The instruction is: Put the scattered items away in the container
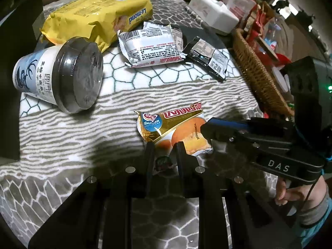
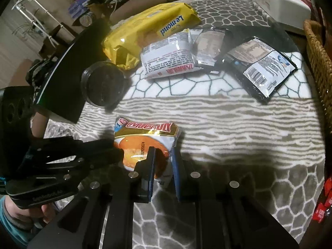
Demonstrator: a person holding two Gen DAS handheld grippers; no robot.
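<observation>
Gold-wrapped Daliyuan cake packet [image 1: 172,128] lies on a grey-and-white patterned blanket [image 1: 83,137]. The right gripper [image 2: 162,164] has its jaws closed around the packet's near end. The left gripper [image 1: 164,155] has its jaws narrowed onto a small dark item I cannot identify, just beside the packet. A wicker basket [image 1: 255,70] stands at the right; a tipped milk-tea cup [image 1: 60,74], a yellow Le-mond bag [image 1: 97,14], a white packet [image 1: 151,45] and a black packet [image 1: 207,58] lie beyond.

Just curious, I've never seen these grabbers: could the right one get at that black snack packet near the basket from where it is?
Probably not yet: the right gripper is closing around the gold cake packet. The cloth toward the black packet looks unobstructed.
</observation>
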